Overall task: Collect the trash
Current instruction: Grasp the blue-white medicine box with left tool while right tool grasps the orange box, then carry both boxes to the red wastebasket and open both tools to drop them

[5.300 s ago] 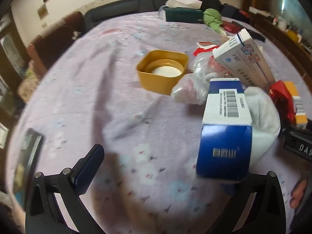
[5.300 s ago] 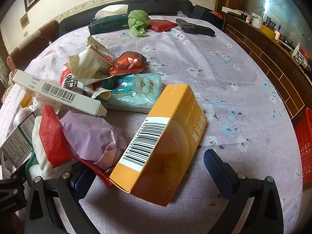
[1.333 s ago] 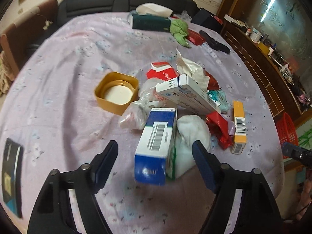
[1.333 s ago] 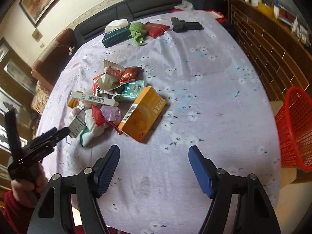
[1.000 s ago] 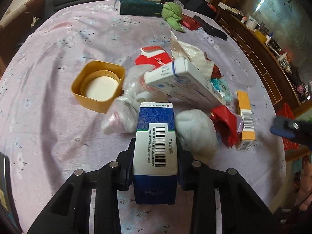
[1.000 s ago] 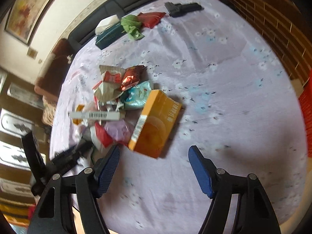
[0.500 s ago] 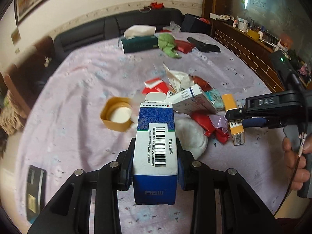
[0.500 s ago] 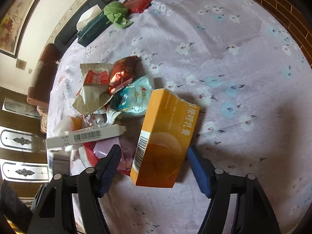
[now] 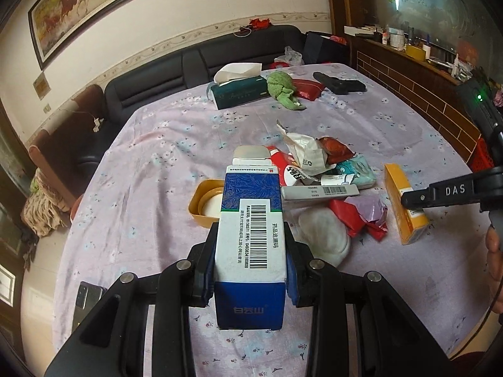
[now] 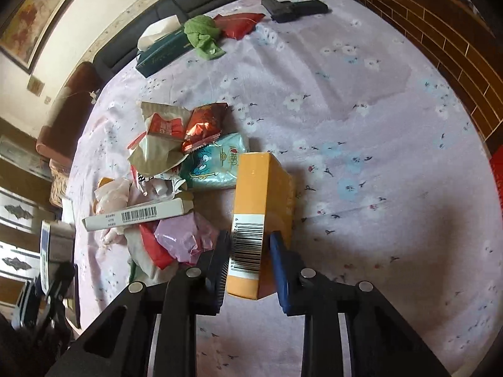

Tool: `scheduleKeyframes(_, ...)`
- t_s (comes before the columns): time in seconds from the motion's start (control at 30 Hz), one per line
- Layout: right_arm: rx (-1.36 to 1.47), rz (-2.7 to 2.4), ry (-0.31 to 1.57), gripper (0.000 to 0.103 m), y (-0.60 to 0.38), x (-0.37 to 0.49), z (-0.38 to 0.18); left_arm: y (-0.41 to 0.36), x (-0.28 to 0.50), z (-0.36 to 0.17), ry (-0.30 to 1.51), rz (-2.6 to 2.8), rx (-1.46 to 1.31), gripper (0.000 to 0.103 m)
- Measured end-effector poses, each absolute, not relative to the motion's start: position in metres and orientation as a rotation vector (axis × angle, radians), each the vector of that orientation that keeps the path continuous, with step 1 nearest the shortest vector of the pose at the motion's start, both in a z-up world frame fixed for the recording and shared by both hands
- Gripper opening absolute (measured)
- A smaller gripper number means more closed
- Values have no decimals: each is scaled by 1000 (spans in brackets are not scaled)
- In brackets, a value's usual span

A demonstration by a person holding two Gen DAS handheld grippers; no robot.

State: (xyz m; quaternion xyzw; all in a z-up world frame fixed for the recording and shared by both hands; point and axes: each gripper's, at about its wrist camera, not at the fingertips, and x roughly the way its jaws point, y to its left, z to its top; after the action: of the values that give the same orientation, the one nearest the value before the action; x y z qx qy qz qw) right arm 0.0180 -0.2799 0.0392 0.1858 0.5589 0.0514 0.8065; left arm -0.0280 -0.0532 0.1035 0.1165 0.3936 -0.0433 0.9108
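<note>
My left gripper (image 9: 251,264) is shut on a blue and white carton (image 9: 251,220) with a barcode, held clear above the table. In the right wrist view my right gripper (image 10: 250,251) is closing its jaws on the near end of an orange box (image 10: 264,188) lying on the tablecloth, and both pads touch its sides. Left of the orange box lies a pile of trash: crumpled wrappers (image 10: 166,138), a teal packet (image 10: 213,163), a long white box (image 10: 135,216) and a pink bag (image 10: 182,235). The left wrist view shows the right gripper (image 9: 440,193) at the orange box (image 9: 402,201).
A yellow lid (image 9: 204,204) lies beside the pile. At the table's far end sit a tissue box (image 9: 239,91), a green cloth (image 9: 281,86) and a black object (image 9: 339,84). A phone (image 9: 86,295) lies near the left edge. A red basket (image 9: 481,157) stands beyond the right edge.
My left gripper has risen and tilted up with the blue carton in it. My right gripper came down over the orange box and closed from wide open onto its near end.
</note>
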Motion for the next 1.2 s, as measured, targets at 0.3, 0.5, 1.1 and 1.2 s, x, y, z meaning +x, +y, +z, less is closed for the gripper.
scheduleKeyframes(0.3, 366, 64, 1202, 41, -287, 8, 38, -58, -37, 105, 804, -75, 261, 33)
scheduleKeyframes(0.5, 352, 27, 1211, 51, -292, 9, 37, -56, -39, 106, 805, -72, 268, 33)
scheduleKeyframes(1.1, 313, 39, 1166, 63, -283, 2, 52, -53, -42, 106, 806, -74, 271, 33)
scheduleKeyframes(1.2, 266, 51, 1178, 63, -271, 3, 48, -53, -42, 107, 806, -76, 272, 33)
